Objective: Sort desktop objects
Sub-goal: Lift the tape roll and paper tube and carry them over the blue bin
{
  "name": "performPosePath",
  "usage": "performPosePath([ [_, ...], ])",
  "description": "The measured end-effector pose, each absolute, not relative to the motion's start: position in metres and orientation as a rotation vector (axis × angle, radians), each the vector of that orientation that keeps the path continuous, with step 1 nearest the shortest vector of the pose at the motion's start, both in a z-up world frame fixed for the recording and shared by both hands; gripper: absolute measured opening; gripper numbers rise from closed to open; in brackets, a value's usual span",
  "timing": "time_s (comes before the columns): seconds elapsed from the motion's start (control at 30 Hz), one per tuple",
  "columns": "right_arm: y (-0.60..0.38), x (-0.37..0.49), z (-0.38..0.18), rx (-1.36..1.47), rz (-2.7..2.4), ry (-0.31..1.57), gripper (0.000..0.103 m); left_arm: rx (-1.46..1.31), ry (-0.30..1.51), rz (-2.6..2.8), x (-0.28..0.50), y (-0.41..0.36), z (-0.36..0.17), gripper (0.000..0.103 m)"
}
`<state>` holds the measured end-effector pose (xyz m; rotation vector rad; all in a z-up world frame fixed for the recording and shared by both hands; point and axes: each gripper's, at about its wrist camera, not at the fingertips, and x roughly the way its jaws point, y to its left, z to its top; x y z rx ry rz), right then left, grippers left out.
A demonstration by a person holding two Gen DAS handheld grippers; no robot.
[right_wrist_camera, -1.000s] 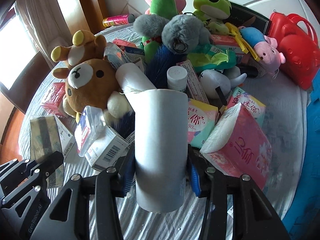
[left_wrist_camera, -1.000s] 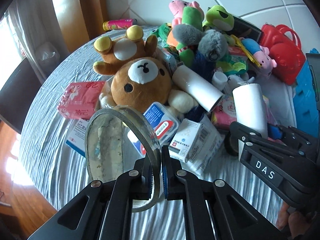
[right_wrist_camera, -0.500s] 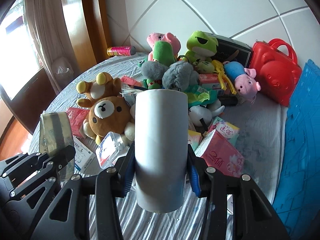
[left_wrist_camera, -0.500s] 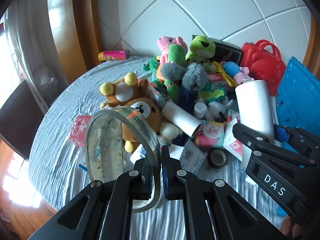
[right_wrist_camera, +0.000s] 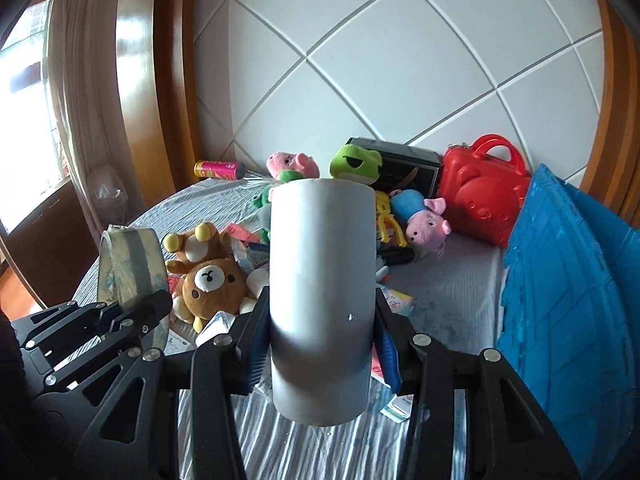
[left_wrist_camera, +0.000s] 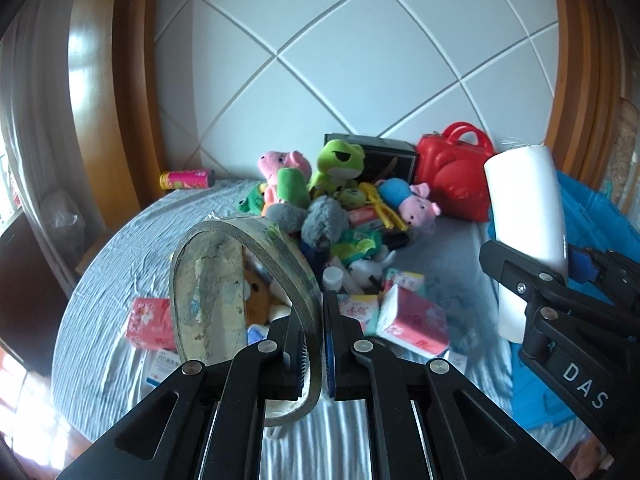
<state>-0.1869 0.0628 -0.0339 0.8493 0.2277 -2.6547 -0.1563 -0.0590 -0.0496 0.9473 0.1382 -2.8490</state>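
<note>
Both loads are up off the table (left_wrist_camera: 100,292) now: left gripper (left_wrist_camera: 316,344) pinching the tape ring (left_wrist_camera: 244,300), right gripper (right_wrist_camera: 322,344) clamping the white roll (right_wrist_camera: 322,288), clear of the pile, ready for sorting.

A home, likely a bedroom: a bed (left_wrist_camera: 168,248) under a wrinkled blue-grey sheet, heaped with plush toys (left_wrist_camera: 340,160) and tissue packs (left_wrist_camera: 412,320), against a padded quilted headboard wall (left_wrist_camera: 360,40), with a wood-framed curtained window (right_wrist_camera: 80,100).
</note>
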Motion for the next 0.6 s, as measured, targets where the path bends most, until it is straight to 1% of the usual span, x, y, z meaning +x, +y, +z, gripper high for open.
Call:
performPosePath([
  [0.27,0.145,-0.163,0.009,0.736,-2.818,0.175,0.045,0.851,0.056,-2.994,-0.159,0.029,-0.011,0.007],
  [0.6,0.323,-0.133,0.061,0.572,-3.021,0.100,0.045,0.644,-0.039,-3.183,-0.154,0.210,0.042,0.007],
])
